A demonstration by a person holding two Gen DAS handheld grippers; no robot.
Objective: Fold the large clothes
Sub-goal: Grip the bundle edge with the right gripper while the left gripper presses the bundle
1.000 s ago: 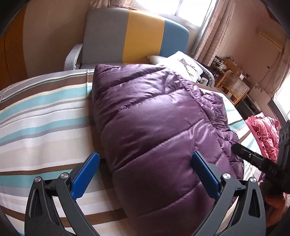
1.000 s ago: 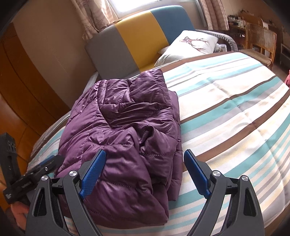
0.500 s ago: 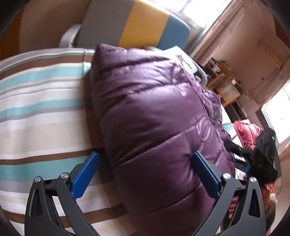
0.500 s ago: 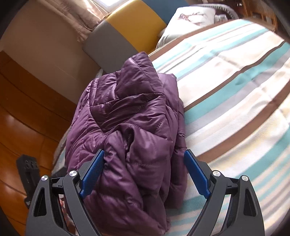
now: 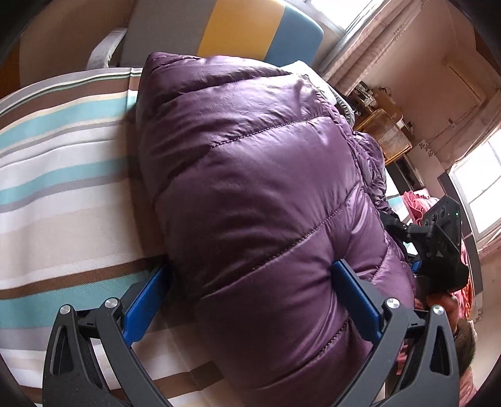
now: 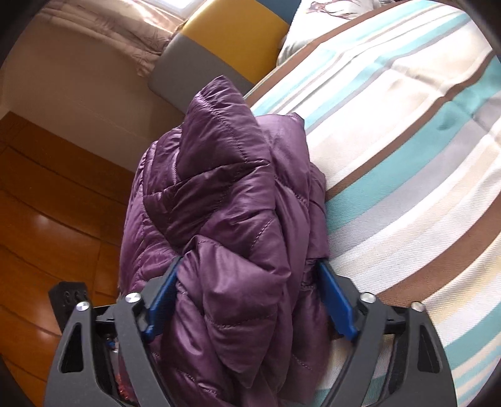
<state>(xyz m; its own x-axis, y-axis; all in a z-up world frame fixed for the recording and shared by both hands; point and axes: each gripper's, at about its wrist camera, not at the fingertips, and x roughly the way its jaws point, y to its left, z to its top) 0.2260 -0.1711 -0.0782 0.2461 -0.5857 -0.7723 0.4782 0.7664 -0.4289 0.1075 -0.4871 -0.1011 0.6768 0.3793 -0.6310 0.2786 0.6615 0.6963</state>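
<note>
Right gripper [image 6: 249, 291]: black frame, blue pads, jaws closing around a thick bunched fold of the purple quilted jacket [image 6: 231, 225]; both pads lie against the fabric, the left pad half sunk behind a bulge of it, the right pad at the jacket's edge just above the striped bedcover [image 6: 407, 156]. Left gripper [image 5: 250, 300]: same build, jaws spread wide across the near end of the jacket [image 5: 266, 188]; its right pad presses into the padded side, its left pad sits at the jacket's lower edge on the bedcover [image 5: 62, 188], and whether that pad touches the fabric cannot be told. Jacket: glossy purple down garment, folded into a long plump bundle, lying lengthwise on the bed from the grippers toward the headboard, near the bed's side edge beside the wooden floor [image 6: 47, 203]. Bedcover: stripes of white, turquoise, beige, grey and brown, bare to either side of the jacket. From the left wrist view, the other gripper's black body [image 5: 438, 244] shows at the jacket's right flank, a hand [image 5: 438, 303] below it. Further off: headboard [image 5: 219, 34] in grey, yellow and blue panels; a white printed pillow [image 6: 328, 22]; pink cloth [image 5: 416, 203]; a wicker chair [image 5: 388, 134]; curtains [image 5: 360, 40] and a bright window [image 5: 479, 184].
</note>
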